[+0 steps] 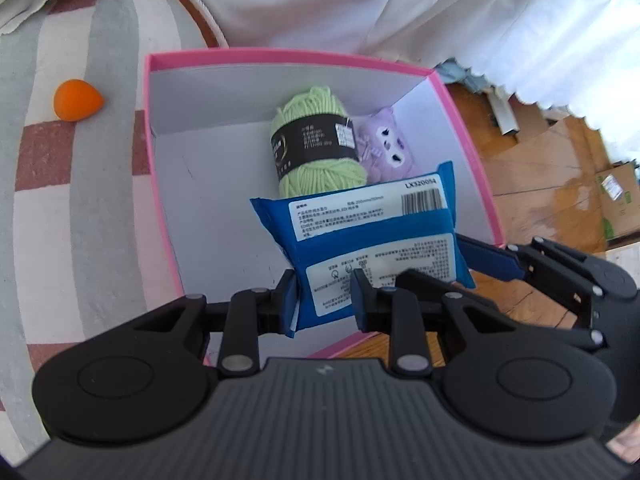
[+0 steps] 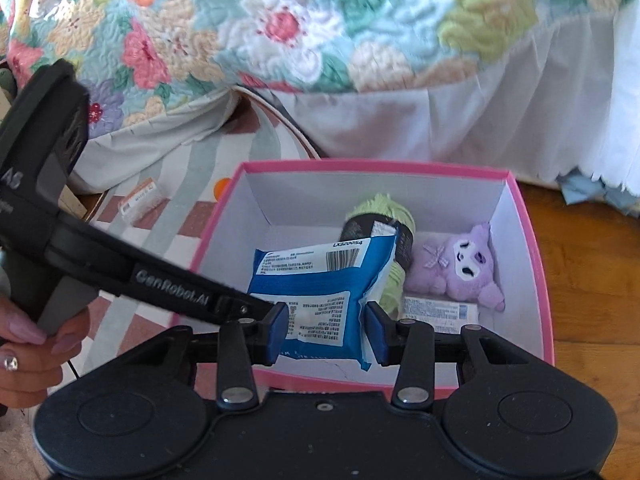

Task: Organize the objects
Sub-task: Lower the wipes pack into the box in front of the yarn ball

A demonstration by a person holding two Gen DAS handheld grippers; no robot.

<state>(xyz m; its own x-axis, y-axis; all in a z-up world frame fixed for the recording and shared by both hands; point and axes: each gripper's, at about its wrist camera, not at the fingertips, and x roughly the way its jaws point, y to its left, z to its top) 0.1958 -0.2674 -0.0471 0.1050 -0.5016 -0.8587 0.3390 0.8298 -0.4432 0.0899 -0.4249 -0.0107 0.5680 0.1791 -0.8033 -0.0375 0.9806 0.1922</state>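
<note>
The left claw (image 1: 324,300) and right claw (image 2: 328,330) are both pinching the blue packet (image 1: 372,240) over the pink box (image 1: 160,120), already holding yarn (image 1: 316,140) and plush toy (image 1: 388,144); an orange ball (image 1: 76,100) is waiting on the rug (image 1: 60,220).

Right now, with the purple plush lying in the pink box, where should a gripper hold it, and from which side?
Grip the purple plush across its rounded head, coming straight down. It lies face up near the right wall of the pink box, with the green yarn close beside it, so side approaches look blocked.
</note>
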